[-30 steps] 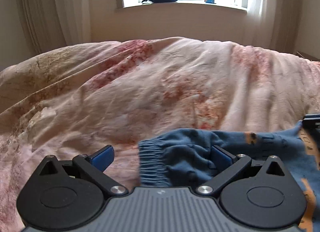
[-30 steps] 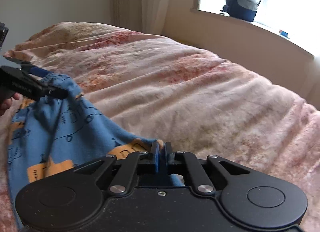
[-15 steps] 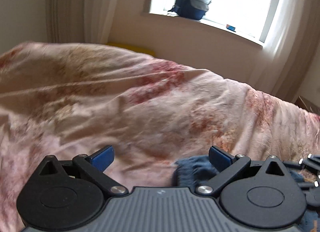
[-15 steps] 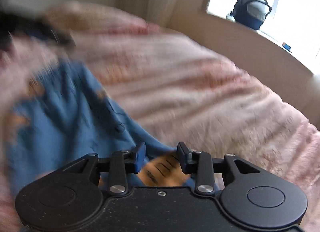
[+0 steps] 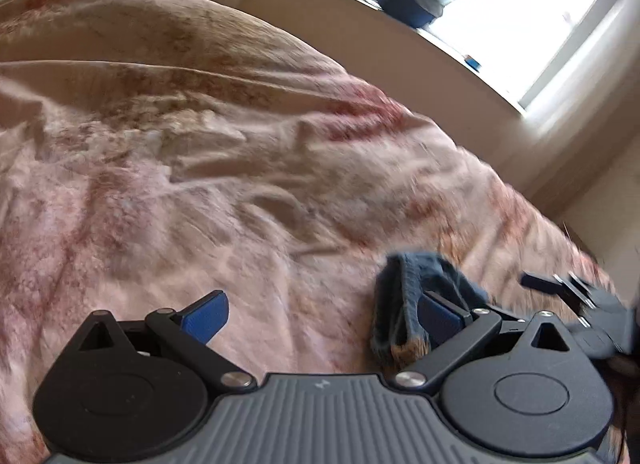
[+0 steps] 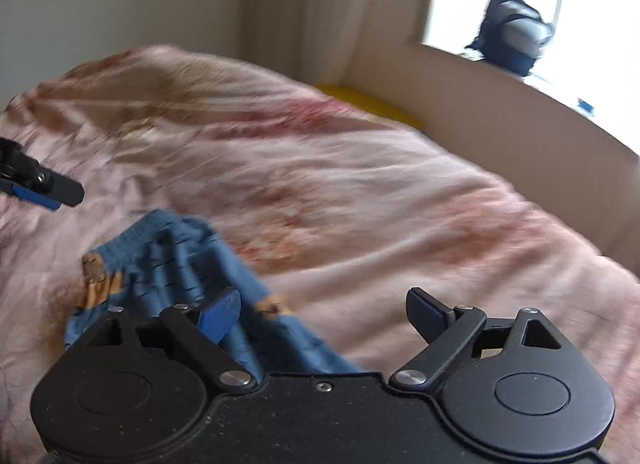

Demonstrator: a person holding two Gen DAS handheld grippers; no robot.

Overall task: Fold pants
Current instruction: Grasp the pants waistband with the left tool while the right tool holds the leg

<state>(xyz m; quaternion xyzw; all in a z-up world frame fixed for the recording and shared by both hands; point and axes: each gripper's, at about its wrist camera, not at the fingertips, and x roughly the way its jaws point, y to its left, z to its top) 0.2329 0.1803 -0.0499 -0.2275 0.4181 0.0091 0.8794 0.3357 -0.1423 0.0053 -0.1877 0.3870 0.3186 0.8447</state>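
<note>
Left wrist view: both tools spread wide, gripping nothing.

Blue printed cotton pants point(image 6: 176, 264) bunched up on the pink floral bedspread point(image 6: 360, 192), ribbed waistband point(image 5: 394, 304) just beside the left tool point(image 5: 320, 314), touching its right pad or not, can't tell. Right tool point(image 6: 324, 312) hanging over the cloth, left pad above it. Could easily pinch bedspread along with pants, everything being so rumpled. Right wrist view alone shows the orange print patches point(image 6: 98, 284); left only catches the waistband.
</note>
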